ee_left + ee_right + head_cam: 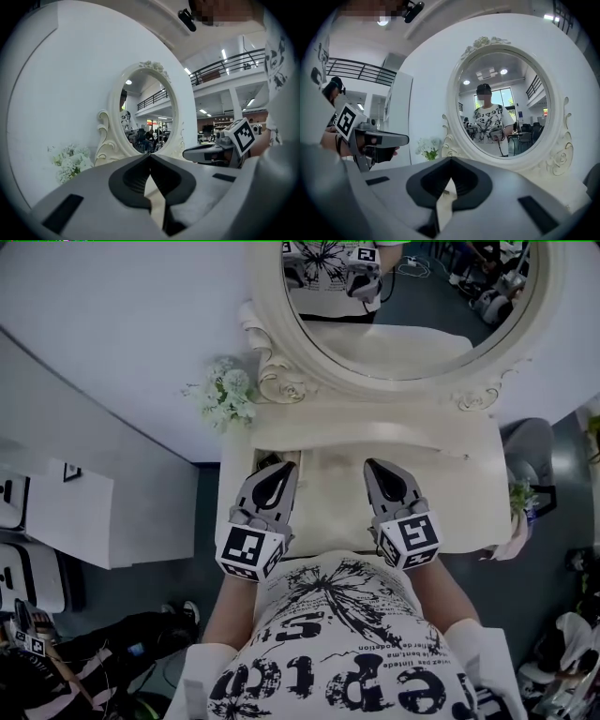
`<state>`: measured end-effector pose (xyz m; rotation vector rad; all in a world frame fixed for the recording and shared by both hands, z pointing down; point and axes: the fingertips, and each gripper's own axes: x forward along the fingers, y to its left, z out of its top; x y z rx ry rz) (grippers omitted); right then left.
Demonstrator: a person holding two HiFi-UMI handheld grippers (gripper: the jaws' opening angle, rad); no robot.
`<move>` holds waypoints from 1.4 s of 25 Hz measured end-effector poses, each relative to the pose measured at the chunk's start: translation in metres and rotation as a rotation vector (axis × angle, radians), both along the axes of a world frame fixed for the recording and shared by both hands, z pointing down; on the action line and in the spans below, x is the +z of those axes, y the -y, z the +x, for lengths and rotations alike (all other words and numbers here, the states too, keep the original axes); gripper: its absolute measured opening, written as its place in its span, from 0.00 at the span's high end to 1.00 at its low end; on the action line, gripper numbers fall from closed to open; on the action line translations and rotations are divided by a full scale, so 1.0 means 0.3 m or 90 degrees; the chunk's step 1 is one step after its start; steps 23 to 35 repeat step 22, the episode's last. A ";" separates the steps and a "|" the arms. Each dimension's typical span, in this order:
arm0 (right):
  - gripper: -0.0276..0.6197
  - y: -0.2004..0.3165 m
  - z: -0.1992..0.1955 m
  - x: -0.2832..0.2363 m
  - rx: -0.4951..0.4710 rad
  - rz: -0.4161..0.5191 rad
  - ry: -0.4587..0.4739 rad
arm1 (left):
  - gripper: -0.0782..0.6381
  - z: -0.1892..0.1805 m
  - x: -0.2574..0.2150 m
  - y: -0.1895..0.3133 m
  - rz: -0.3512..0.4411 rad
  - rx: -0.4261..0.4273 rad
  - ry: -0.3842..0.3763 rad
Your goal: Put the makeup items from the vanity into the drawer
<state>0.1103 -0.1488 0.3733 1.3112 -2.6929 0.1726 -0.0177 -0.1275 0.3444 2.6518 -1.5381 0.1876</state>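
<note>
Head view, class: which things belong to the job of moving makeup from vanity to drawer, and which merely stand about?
Job: vanity; left gripper and right gripper, both shut and empty. No makeup items in sight.
Standing about: mirror; white flowers; potted plant.

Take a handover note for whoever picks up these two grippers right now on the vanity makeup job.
Left gripper: shut, holding nothing, held over the vanity top.
Right gripper: shut, holding nothing, beside the left one.
Things: I can make out no makeup items in any view. White flowers stand at the back left by the mirror. No open drawer shows.
Done: cannot tell from here.
Left: probably locate the items and the drawer, then check that everything is stowed.
</note>
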 end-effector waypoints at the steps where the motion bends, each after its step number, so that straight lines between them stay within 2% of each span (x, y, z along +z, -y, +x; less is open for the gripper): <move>1: 0.93 0.001 -0.003 -0.004 -0.004 0.005 0.000 | 0.86 0.002 -0.004 -0.006 0.005 0.002 -0.002; 12: 0.93 -0.026 0.014 -0.019 -0.034 0.024 0.002 | 0.86 0.014 -0.016 -0.062 0.022 -0.043 0.008; 19: 0.93 -0.079 0.064 -0.027 -0.059 0.017 -0.001 | 0.86 0.061 -0.026 -0.144 0.014 -0.078 0.012; 22: 0.93 -0.102 0.096 -0.034 -0.065 0.018 -0.006 | 0.86 0.099 -0.026 -0.179 0.008 -0.084 0.013; 35: 0.93 -0.102 0.096 -0.034 -0.065 0.018 -0.006 | 0.86 0.099 -0.026 -0.179 0.008 -0.084 0.013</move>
